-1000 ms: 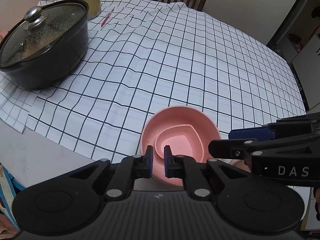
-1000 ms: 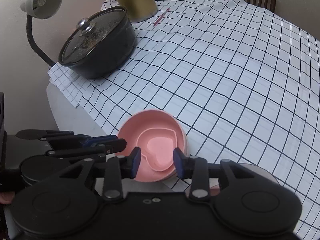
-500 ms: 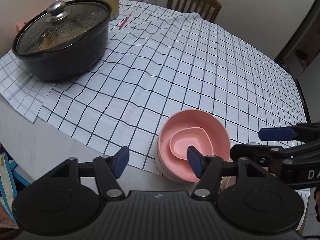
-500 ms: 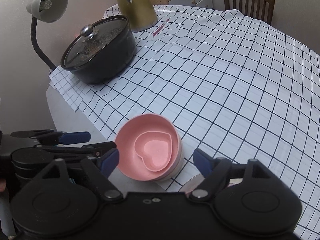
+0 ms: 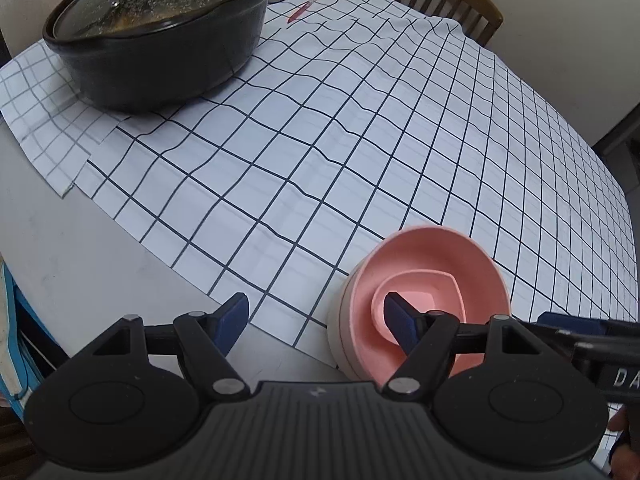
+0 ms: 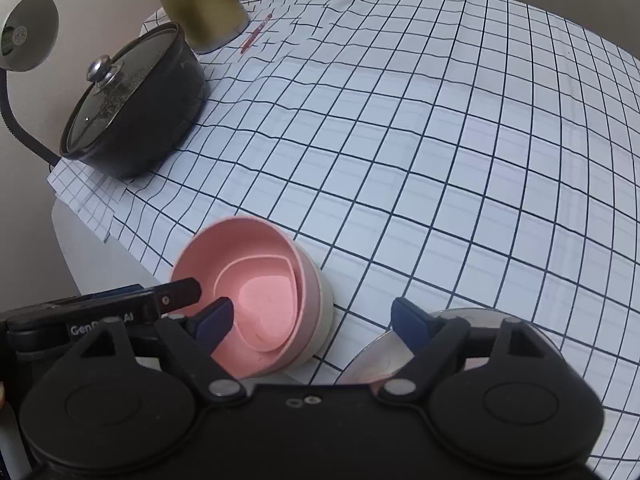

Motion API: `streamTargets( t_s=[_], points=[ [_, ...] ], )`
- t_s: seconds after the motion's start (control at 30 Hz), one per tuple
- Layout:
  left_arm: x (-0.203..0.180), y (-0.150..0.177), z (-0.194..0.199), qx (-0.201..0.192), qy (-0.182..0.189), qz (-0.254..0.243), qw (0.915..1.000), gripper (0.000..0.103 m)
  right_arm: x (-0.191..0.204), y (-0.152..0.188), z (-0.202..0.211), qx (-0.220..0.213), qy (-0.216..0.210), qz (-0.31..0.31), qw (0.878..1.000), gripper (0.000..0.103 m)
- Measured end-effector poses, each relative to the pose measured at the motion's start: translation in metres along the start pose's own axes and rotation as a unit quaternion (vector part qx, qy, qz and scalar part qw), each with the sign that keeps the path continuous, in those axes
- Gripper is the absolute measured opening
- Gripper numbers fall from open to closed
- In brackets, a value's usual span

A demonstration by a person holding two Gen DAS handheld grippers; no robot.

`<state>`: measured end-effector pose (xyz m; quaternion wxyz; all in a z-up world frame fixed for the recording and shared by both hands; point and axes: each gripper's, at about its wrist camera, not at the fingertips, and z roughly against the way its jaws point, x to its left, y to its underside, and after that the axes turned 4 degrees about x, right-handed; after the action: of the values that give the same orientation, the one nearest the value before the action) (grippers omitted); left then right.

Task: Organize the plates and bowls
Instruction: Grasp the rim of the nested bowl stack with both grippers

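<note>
A round pink bowl [image 5: 432, 260] [image 6: 240, 248] holds a small heart-shaped pink dish [image 5: 428, 292] [image 6: 264, 304] and sits nested in a cream bowl [image 5: 336, 332] [image 6: 326, 300] at the near edge of the checked cloth. My left gripper [image 5: 318, 316] straddles the stack's left wall, one finger over the dish and one outside. Its jaws are opening and its pads press on nothing. My right gripper [image 6: 313, 320] is open astride the right wall, its outer finger above a shiny round plate [image 6: 380, 356] that is partly hidden.
A black pot with a glass lid [image 5: 160, 40] [image 6: 132, 120] stands at the far left on the cloth. Behind it are a yellow-green jug [image 6: 200, 4] and a red pen [image 6: 256, 34]. A desk lamp [image 6: 28, 32] leans in at the left. The bare table edge [image 5: 80, 260] lies near left.
Both grippers' jaws have spread wide from nearly shut at the bowl's near rim. Both have sunk closer to the table. The bowl stack has not moved.
</note>
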<state>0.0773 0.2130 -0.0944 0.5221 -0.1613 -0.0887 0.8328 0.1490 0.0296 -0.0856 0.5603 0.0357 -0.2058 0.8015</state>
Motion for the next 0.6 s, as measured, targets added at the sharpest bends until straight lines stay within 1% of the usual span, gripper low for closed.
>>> streamTargets(
  t_s=[0.17,0.23,0.27,0.37,0.43,0.53,0.6],
  points=[
    [-0.008,-0.001,-0.011,0.004,0.001,-0.004,1.0,0.074,0.003,0.0,-0.011,0.011,0.002,0.007,1.0,0.076],
    [-0.01,-0.002,-0.014,0.005,-0.007,-0.005,1.0,0.074,0.004,0.0,-0.015,0.014,0.002,0.008,1.0,0.071],
    [-0.01,-0.002,-0.016,0.005,-0.008,-0.005,0.9999,0.073,0.004,0.0,-0.016,0.015,0.003,0.008,1.0,0.07],
    [-0.007,-0.003,-0.022,0.012,0.002,0.004,0.9999,0.073,0.003,-0.001,-0.021,0.018,0.001,0.009,1.0,0.064],
    [-0.007,-0.004,-0.025,0.015,0.007,0.01,0.9998,0.073,0.002,-0.002,-0.023,0.02,-0.001,0.008,1.0,0.058],
    [-0.007,-0.004,-0.029,0.02,0.013,0.014,0.9996,0.066,0.002,-0.002,-0.027,0.022,-0.001,0.009,1.0,0.053],
    [-0.008,-0.004,-0.031,0.025,0.018,0.016,0.9994,0.059,0.002,-0.001,-0.029,0.025,-0.002,0.009,1.0,0.048]
  ],
)
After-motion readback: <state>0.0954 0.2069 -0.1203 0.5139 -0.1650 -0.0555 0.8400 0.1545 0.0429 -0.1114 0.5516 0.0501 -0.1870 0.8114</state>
